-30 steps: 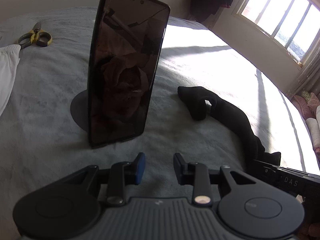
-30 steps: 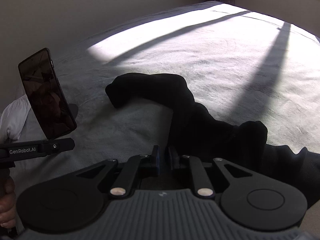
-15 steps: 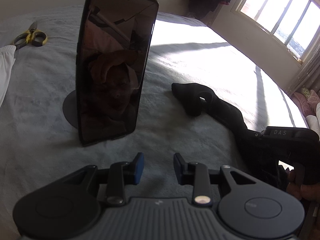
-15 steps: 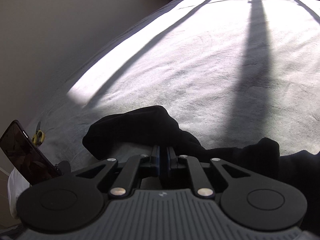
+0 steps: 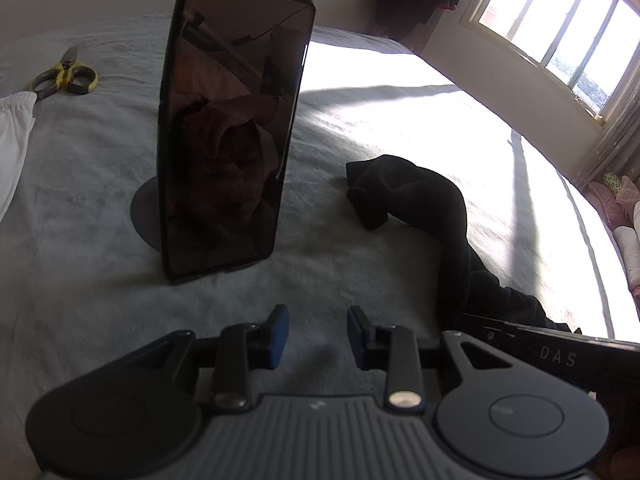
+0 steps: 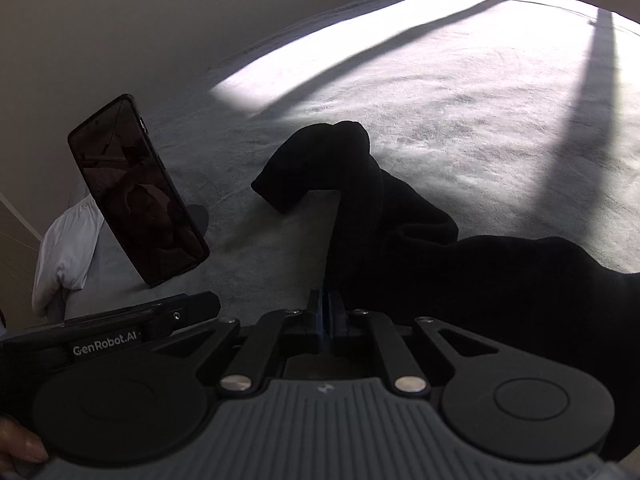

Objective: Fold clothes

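A black garment [image 5: 424, 204] lies bunched and stretched out on the grey bed cover [image 5: 100, 300], right of centre in the left wrist view. My left gripper [image 5: 318, 334] is open and empty, low over the cover, left of the garment. In the right wrist view my right gripper [image 6: 325, 314] is shut on the near edge of the black garment [image 6: 400, 240], which trails forward and to the right.
A dark phone [image 5: 228, 128] stands upright on a round stand, also in the right wrist view [image 6: 136, 188]. Yellow-handled scissors [image 5: 66, 76] lie far left. A white cloth [image 5: 14, 136] lies at the left edge. A window [image 5: 560, 28] is at the right.
The right gripper dipped away and came back down with the garment held in it, and the sleeve end has bunched closer. The left gripper has shifted slightly and stays open.
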Action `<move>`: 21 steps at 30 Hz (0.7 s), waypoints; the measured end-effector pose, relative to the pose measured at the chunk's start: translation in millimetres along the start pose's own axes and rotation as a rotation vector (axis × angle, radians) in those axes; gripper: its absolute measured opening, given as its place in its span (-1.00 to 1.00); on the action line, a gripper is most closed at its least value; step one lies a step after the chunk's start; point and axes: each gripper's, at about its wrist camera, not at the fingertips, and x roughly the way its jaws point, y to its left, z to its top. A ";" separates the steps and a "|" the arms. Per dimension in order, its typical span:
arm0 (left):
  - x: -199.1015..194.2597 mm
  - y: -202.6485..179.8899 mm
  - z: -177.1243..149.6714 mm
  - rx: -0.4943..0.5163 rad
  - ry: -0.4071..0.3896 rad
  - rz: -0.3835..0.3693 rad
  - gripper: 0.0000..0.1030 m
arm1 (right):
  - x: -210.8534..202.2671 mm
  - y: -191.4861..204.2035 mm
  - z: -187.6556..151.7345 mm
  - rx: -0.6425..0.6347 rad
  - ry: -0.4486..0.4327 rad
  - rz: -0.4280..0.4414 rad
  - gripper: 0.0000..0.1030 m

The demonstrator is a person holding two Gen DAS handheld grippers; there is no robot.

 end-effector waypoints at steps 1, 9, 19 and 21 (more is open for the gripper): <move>-0.3 0.5 0.1 -0.001 -0.001 -0.008 -0.37 | -1.2 0.3 1.4 -0.001 0.000 0.004 -0.85; -5.6 -7.2 0.2 0.031 -0.025 -0.110 -0.24 | -18.8 -17.2 24.3 0.120 -0.097 0.026 -0.11; -4.1 -8.9 -0.1 0.041 -0.026 -0.207 -0.12 | 8.4 -46.2 37.9 0.315 -0.160 0.016 -0.09; -2.8 -8.2 0.0 0.040 -0.021 -0.207 -0.12 | 14.6 -45.9 36.5 0.328 -0.159 0.036 -0.27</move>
